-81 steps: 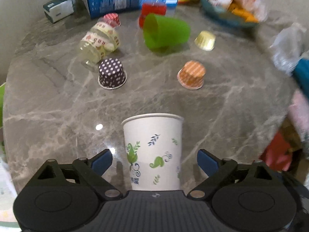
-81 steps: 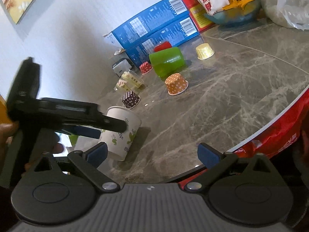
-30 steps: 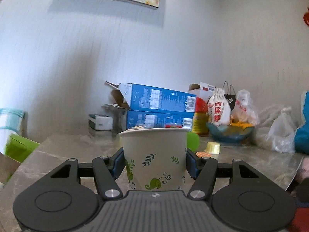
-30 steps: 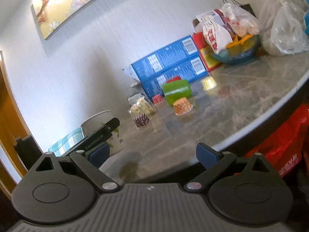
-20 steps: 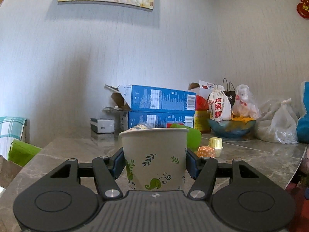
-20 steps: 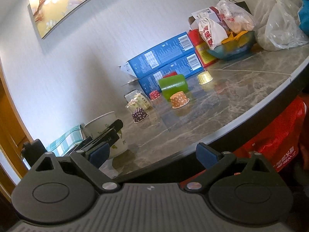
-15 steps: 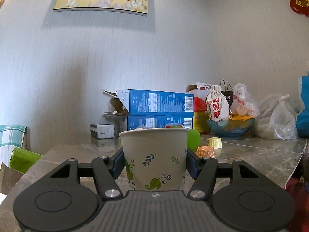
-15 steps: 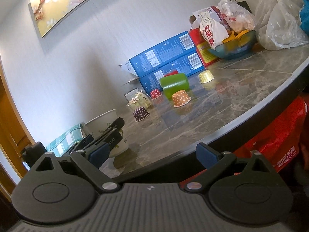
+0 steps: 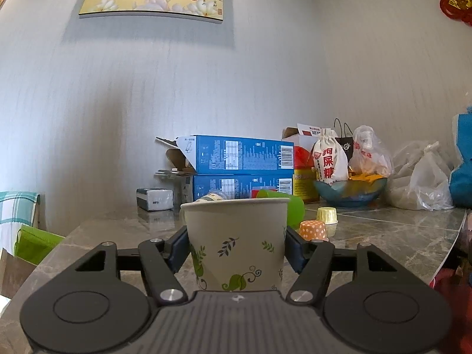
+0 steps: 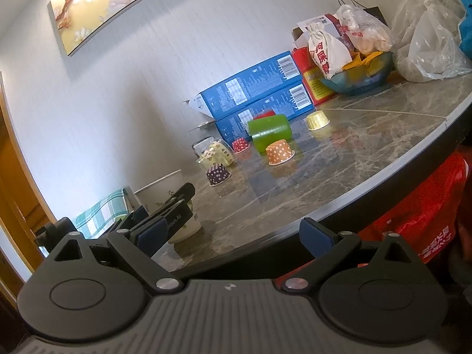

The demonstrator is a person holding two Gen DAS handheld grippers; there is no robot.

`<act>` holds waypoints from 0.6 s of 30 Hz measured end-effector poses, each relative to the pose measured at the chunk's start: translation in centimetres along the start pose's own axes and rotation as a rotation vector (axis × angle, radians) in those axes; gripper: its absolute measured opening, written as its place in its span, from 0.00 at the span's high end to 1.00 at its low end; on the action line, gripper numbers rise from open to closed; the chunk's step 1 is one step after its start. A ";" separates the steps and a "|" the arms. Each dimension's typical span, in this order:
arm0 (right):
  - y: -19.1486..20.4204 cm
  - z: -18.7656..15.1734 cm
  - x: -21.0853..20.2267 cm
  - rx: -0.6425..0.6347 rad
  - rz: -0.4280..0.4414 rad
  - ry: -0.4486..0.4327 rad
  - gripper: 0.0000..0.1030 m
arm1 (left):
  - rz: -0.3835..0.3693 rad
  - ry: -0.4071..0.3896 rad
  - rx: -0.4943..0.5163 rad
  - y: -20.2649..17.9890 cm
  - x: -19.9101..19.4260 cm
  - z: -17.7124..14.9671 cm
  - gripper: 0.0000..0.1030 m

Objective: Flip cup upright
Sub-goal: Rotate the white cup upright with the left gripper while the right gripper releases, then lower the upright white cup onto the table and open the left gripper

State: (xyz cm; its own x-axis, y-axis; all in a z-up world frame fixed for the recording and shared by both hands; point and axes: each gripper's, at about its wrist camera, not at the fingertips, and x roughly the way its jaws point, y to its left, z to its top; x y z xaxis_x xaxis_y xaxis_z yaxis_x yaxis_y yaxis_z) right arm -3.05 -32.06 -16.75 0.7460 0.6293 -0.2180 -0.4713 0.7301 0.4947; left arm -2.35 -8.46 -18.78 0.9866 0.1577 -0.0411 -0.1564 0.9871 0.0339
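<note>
A white paper cup with green leaf prints (image 9: 236,242) stands mouth up, wider at the top. My left gripper (image 9: 236,243) is shut on its sides, level with the grey marble table (image 9: 383,236). In the right wrist view the same cup (image 10: 165,194) sits near the table's near left edge with the left gripper's fingers (image 10: 177,215) around it. My right gripper (image 10: 233,236) is open and empty, held off the table's front edge.
A green plastic cup (image 10: 270,132) lies on its side mid-table. Small cupcake liners stand around it: orange (image 10: 280,152), purple (image 10: 218,174), red (image 10: 240,145), yellow (image 10: 318,120). Blue boxes (image 10: 259,97), a bowl (image 10: 357,79) and plastic bags (image 10: 427,44) line the back.
The left gripper closed on the cup, then tilted from looking down at the table to level with it. The right gripper stayed open below the table's front edge.
</note>
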 end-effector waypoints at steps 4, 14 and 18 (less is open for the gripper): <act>0.2 0.1 -0.1 -0.004 0.002 -0.005 0.05 | -0.022 -0.012 0.017 0.1 -0.6 0.0 0.05; 1.0 0.5 -0.9 -0.009 0.009 -0.031 0.02 | -0.165 0.029 -0.039 3.5 -4.4 1.4 0.04; 2.3 1.9 -1.5 -0.020 -0.035 -0.015 0.01 | -0.181 0.097 -0.075 6.2 -7.1 4.0 0.00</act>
State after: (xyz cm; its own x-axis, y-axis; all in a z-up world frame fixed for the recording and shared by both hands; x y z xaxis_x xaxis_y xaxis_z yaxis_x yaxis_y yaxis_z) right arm -4.40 -31.82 -13.68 0.7689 0.5994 -0.2225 -0.4541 0.7569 0.4700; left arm -10.17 -3.61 -14.27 0.9904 -0.0242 -0.1359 0.0167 0.9983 -0.0566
